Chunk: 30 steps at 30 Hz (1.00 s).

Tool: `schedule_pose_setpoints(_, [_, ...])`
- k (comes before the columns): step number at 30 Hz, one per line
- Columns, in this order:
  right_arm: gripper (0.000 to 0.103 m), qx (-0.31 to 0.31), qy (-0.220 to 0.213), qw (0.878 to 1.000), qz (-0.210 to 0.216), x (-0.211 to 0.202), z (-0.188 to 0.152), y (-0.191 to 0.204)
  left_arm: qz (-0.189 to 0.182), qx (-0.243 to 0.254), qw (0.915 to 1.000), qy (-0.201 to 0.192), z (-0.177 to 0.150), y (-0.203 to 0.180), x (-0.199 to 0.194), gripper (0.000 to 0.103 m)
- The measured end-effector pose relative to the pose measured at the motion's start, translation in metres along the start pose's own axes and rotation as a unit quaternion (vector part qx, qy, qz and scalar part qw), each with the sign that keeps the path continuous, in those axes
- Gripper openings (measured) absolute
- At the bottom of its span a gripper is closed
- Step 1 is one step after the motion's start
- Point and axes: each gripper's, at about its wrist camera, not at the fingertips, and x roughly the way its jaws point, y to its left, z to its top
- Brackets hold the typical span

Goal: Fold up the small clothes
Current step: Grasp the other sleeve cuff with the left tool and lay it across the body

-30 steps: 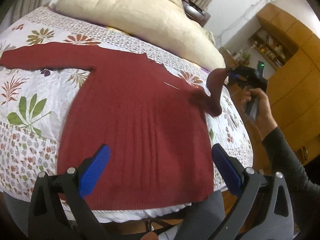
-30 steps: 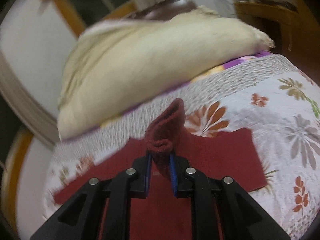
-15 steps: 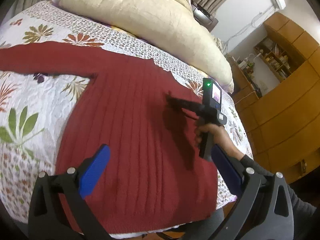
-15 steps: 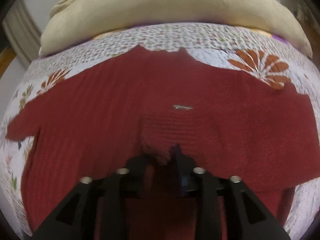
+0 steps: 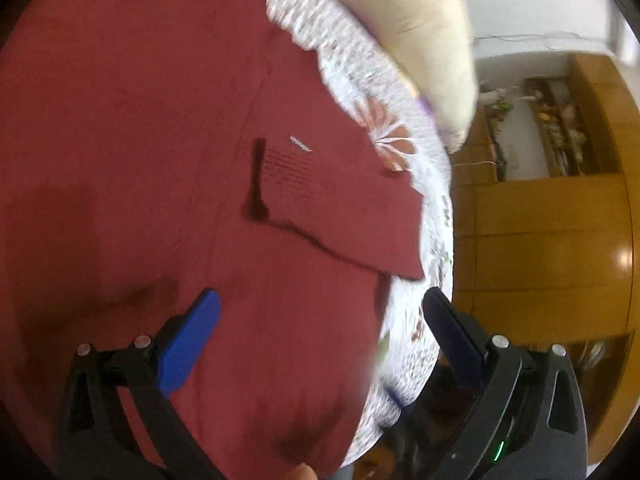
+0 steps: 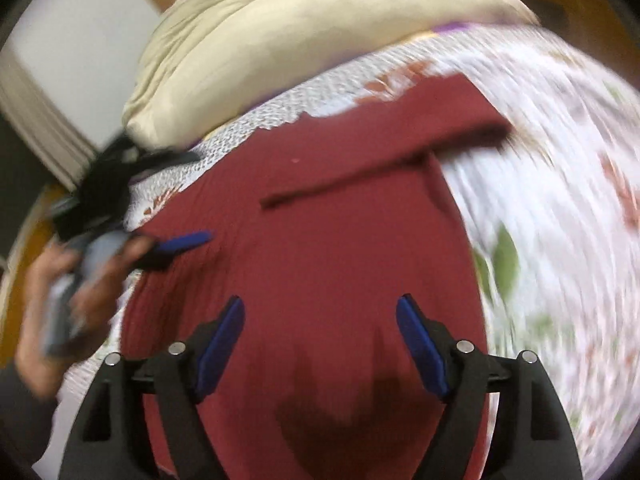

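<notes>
Left gripper (image 5: 320, 320) hangs over the red sweater (image 5: 140, 160), blue-padded fingers (image 5: 188, 344) spread wide with nothing between them but knit below. One finger sits over the sweater's body, the other out past its edge, above the rim of the bed (image 5: 436, 216). Ahead of those fingers the right sleeve (image 5: 340, 200) lies folded across the chest, its ribbed cuff flat on the body with a small white tag just beyond it. Further ahead, past the collar, a cream pillow (image 5: 420, 20) rests on the flowered bedspread, and off beyond the outer finger a wooden cabinet (image 5: 540, 220) fills the wall.

Over to the right gripper (image 6: 320, 336): its fingers (image 6: 220, 340) also stand well apart, empty, both hovering above the lower part of the sweater (image 6: 320, 260). Straight ahead of them the folded sleeve (image 6: 400, 140) runs as a slanted band across the garment, one end reaching out to the sweater's side over the bedspread. To the outside of the left-hand finger in this view, the person's hand (image 6: 60, 300) holds the left gripper, one blue finger (image 6: 184, 240) pointing in over the sweater's edge. Everything is motion-blurred in both views. The sweater lies spread flat on the bed, hem toward the fingers, collar toward the pillow (image 6: 300, 40).
</notes>
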Motion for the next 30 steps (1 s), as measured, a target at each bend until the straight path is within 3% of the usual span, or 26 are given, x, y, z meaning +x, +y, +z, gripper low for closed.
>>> schedule_pose_setpoints(3, [0.08, 0.029, -0.003, 0.999, 0.013, -0.012, -0.013, -0.01, 0.01, -0.037, 0.9992, 0.006, 0.021, 0.006, 0.033, 0.1])
schedule_pose_setpoints(8, [0.082, 0.078, -0.013, 0.996, 0.039, -0.024, -0.025, -0.021, 0.017, -0.054, 0.9984, 0.005, 0.041, 0.003, 0.059, 0.096])
schedule_pose_setpoints(9, [0.082, 0.085, -0.013, 0.995, 0.043, -0.023, -0.025, -0.022, 0.024, -0.053, 0.9983, 0.008, 0.044, 0.003, 0.061, 0.082])
schedule_pose_setpoints(10, [0.082, 0.09, -0.014, 0.995, 0.044, -0.024, -0.026, -0.022, 0.039, -0.043, 0.9982, 0.014, 0.049, 0.0, 0.064, 0.056])
schedule_pose_setpoints(11, [0.082, 0.093, -0.015, 0.994, 0.046, -0.025, -0.029, -0.021, 0.056, -0.028, 0.9979, 0.018, 0.05, -0.004, 0.065, 0.047])
schedule_pose_setpoints(13, [0.082, 0.099, -0.016, 0.994, 0.052, -0.026, -0.031, -0.021, 0.081, 0.003, 0.9964, 0.023, 0.054, -0.012, 0.068, 0.01])
schedule_pose_setpoints(16, [0.084, 0.1, -0.014, 0.993, 0.056, -0.026, -0.033, -0.018, 0.096, 0.037, 0.9946, 0.012, 0.06, -0.029, 0.06, 0.01])
schedule_pose_setpoints(21, [0.084, 0.091, -0.012, 0.994, 0.053, -0.027, -0.037, -0.008, 0.082, 0.089, 0.9926, -0.008, 0.08, -0.064, 0.029, 0.008])
schedule_pose_setpoints(26, [0.084, 0.09, -0.005, 0.994, 0.056, -0.023, -0.039, -0.003, 0.077, 0.135, 0.9871, -0.038, 0.101, -0.099, -0.028, 0.007])
schedule_pose_setpoints(30, [0.084, 0.095, 0.006, 0.993, 0.062, -0.014, -0.041, 0.003, 0.101, 0.158, 0.9809, -0.052, 0.117, -0.101, -0.068, 0.007])
